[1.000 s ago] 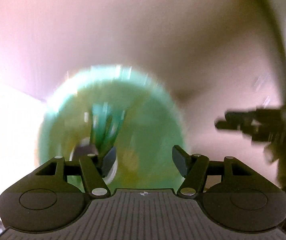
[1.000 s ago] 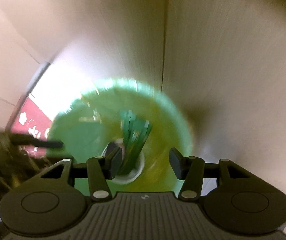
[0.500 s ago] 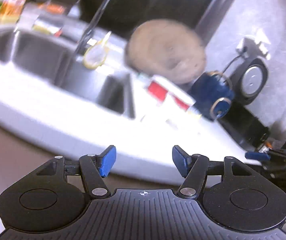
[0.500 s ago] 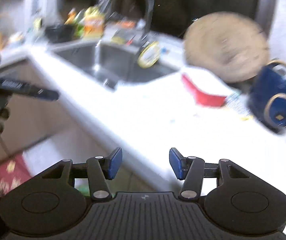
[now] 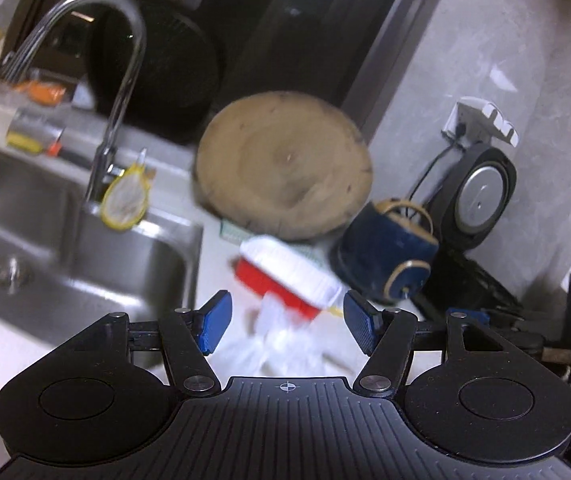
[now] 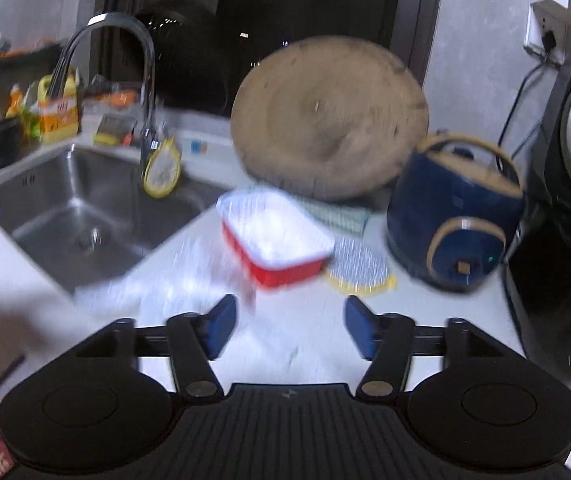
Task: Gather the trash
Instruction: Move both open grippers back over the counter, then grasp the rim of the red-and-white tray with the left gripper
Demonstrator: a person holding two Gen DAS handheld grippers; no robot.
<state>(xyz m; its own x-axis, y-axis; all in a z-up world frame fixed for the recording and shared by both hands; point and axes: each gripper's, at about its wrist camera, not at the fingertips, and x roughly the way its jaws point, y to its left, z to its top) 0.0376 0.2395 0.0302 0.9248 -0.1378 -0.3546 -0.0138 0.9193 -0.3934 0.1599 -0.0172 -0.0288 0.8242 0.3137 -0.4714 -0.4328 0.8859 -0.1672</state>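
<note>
Both grippers, left (image 5: 284, 322) and right (image 6: 290, 327), fingers released, empty. Red rectangular plastic tray (image 6: 273, 240) at 12 o'clock on white bench (image 6: 425, 320). Risk: motion blur, misjudged grasp tips tray.

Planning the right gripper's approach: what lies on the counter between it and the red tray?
In the right wrist view, only blurred white crumpled plastic or paper lies on the counter between the open right gripper and the red tray.

A rectangular red tray with white lining (image 6: 275, 240) sat upright on the white countertop, right of the sink. Crumpled clear plastic wrapping (image 5: 281, 340) lay just in front, blurred.
</note>
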